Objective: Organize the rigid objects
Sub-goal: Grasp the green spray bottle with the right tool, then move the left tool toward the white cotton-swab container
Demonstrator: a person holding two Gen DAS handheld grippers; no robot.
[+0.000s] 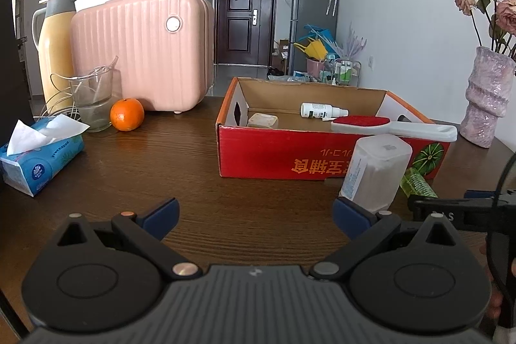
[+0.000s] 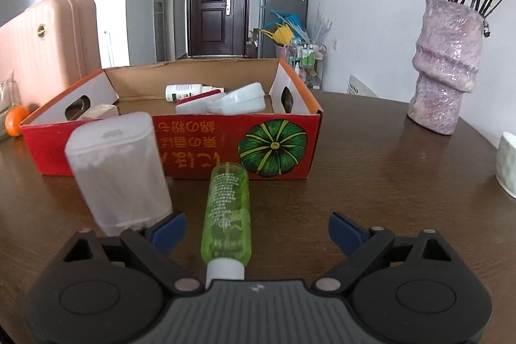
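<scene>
Blue-padded and spread wide, the right gripper (image 2: pixel 257 226) straddles a translucent green plastic bottle (image 2: pixel 227 211) that lies flat on the dark wooden table (image 2: pixel 371 182), white cap toward the camera, neither pad touching it. Just beside its left pad stands a frosted white plastic container (image 2: pixel 117 170), upright and apart from the green bottle. The left gripper (image 1: pixel 256 215) is likewise spread wide with only bare tabletop between its 2 pads; the frosted container stands just beyond its right pad. Behind both items sits a shallow red cardboard box (image 2: pixel 200 147) printed with a green pumpkin, holding a small white spray bottle (image 2: pixel 183 92), a red-and-white lint brush (image 1: pixel 393 125) propped over the front rim, a white hinged case (image 2: pixel 240 100) and a small square cream box (image 1: pixel 262 120). Farther left are an orange (image 1: pixel 126 114), a glass cup (image 1: pixel 92 99), a blue tissue pack (image 1: pixel 38 157), a pink ribbed suitcase (image 1: pixel 142 47) and a yellow thermos jug (image 1: pixel 56 47). A mauve textured vase (image 2: pixel 446 66) of dried roses stands right of the box.
</scene>
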